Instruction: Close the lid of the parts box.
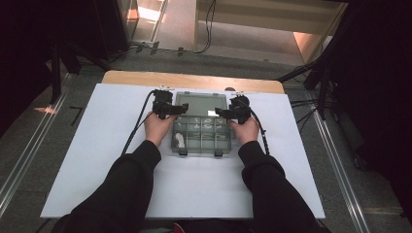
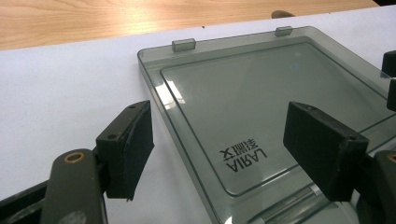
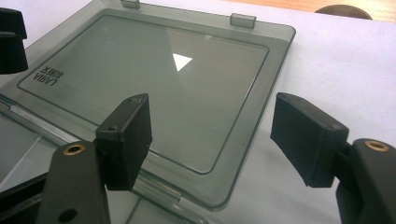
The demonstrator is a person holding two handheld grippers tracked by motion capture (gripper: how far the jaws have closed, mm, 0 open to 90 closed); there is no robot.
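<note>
Clear plastic box [image 1: 200, 130] lying at frame centre on white bench [image 1: 97, 145], lid [image 1: 201, 103] folded flat open behind it. Left hand-held gripper [image 1: 171, 109] hovering at lid's left edge, jaws released. Right hand-held gripper [image 1: 228, 113] hovering at lid's right edge, jaws released, gripping nothing.

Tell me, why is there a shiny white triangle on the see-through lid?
In the right gripper view, the triangle is glare, a light mirrored on the flat-lying lid. The left gripper view has a smaller streak near the lid's edge. In the high view a bright patch shows, and the surroundings are dark.
</note>
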